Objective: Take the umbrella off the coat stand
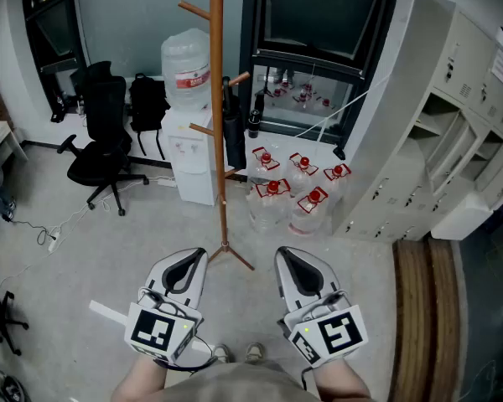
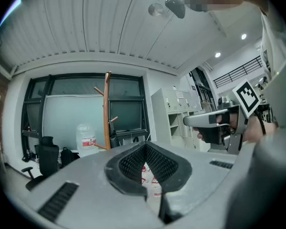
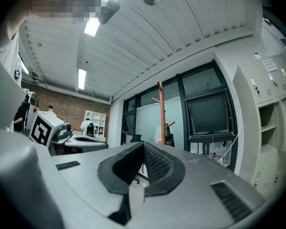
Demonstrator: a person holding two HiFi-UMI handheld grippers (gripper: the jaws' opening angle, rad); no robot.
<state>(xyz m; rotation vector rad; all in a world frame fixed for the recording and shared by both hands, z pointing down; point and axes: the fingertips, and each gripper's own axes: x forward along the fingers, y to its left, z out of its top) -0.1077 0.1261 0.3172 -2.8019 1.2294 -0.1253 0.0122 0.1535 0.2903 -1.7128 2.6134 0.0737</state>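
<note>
We face a tall wooden coat stand (image 1: 216, 99) with both tools empty and the umbrella not yet reached.

The slim black folded umbrella (image 1: 231, 132) hangs from a peg just right of the stand's pole. Its long axis is vertical, and it is straight ahead of us and well apart from both tools. Our left hand-held gripper (image 1: 189, 266) and right hand-held gripper (image 1: 295, 266) sit side by side close to our body. Both are level and point forward at the stand, each with its jaws pressed together on nothing. The umbrella lies roughly between their two lines. We judge the right hand has the clearer path, since the pole stands between the left one and the umbrella.
</note>
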